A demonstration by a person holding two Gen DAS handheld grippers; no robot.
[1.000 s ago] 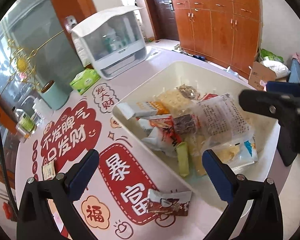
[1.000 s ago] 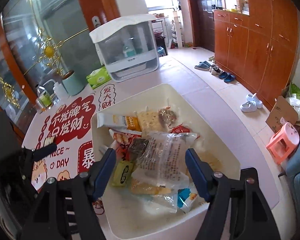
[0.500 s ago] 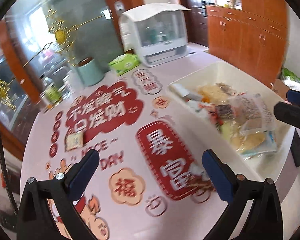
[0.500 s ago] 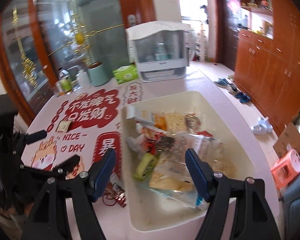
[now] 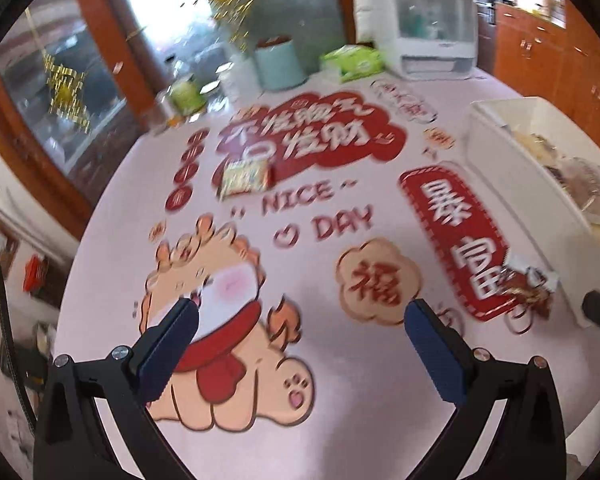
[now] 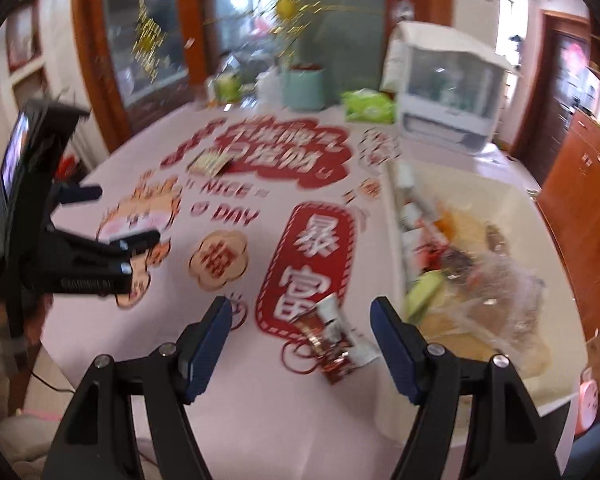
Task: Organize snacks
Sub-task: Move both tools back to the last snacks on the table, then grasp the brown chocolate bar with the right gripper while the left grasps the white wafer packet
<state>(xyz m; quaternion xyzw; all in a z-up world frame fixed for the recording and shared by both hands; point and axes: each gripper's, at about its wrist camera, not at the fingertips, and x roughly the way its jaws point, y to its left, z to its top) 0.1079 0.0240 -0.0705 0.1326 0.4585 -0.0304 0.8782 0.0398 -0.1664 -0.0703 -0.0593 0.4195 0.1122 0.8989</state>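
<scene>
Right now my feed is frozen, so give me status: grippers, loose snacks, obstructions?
Left gripper and right gripper open, empty. Brown snack packet loose beside bin; yellow packet far across table. Nothing blocking.

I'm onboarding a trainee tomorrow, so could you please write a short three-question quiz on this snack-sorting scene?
1. True or false: the right tool grips a snack.
2. How many snacks lie loose on the table, outside the white bin?
3. Which loose snack sits nearer the bin: A) brown packet B) yellow-green packet?

Key:
1. False; both it and the left tool are open and empty.
2. Two.
3. A.
</scene>
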